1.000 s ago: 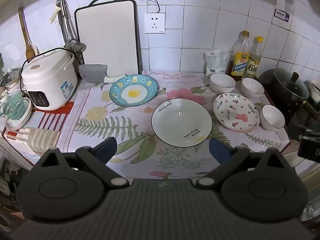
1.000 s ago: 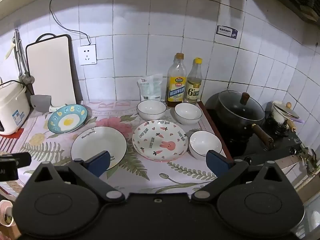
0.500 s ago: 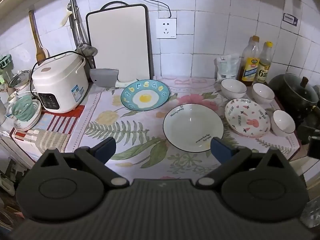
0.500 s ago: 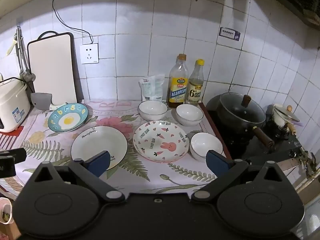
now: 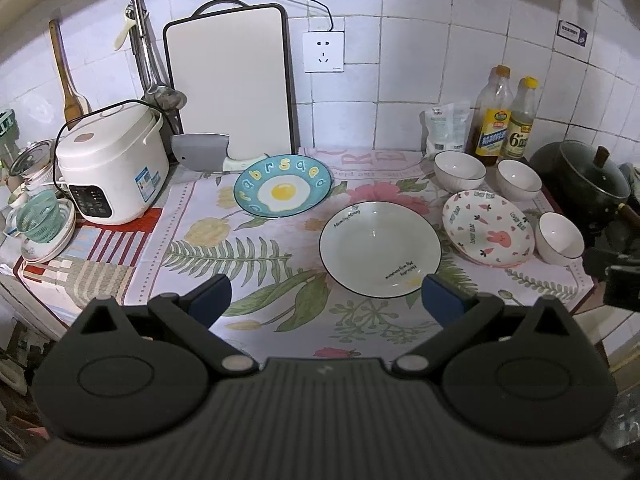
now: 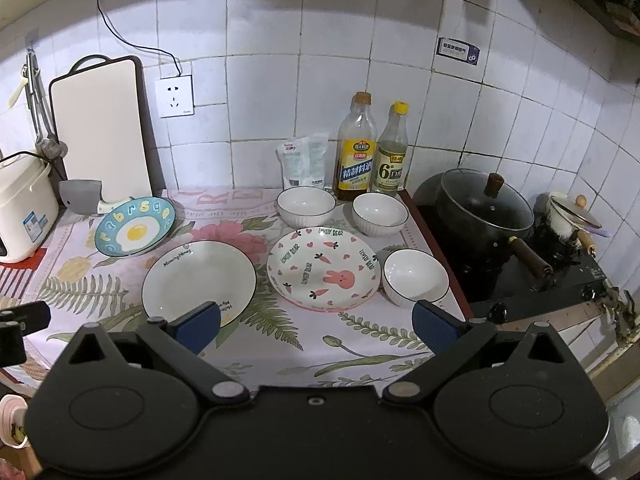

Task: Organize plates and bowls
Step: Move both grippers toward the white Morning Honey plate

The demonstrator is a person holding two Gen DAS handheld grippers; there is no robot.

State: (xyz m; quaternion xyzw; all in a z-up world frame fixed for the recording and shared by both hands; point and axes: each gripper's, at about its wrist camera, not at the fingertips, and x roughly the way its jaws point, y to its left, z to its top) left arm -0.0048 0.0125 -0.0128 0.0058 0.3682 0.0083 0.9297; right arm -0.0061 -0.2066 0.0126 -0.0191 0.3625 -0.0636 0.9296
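Floral cloth point(image 5: 256, 264) covers counter beneath white tiled wall point(image 6: 280, 92).

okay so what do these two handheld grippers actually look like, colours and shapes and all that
The left gripper and right gripper look alike: a matte black body with a ribbed top panel, two round black discs at the sides, and angled black linkage arms with silver pivot pins. Each ends in two dark blue finger pads. No cables, sleeves or hands show. The right body has a small centre screw.
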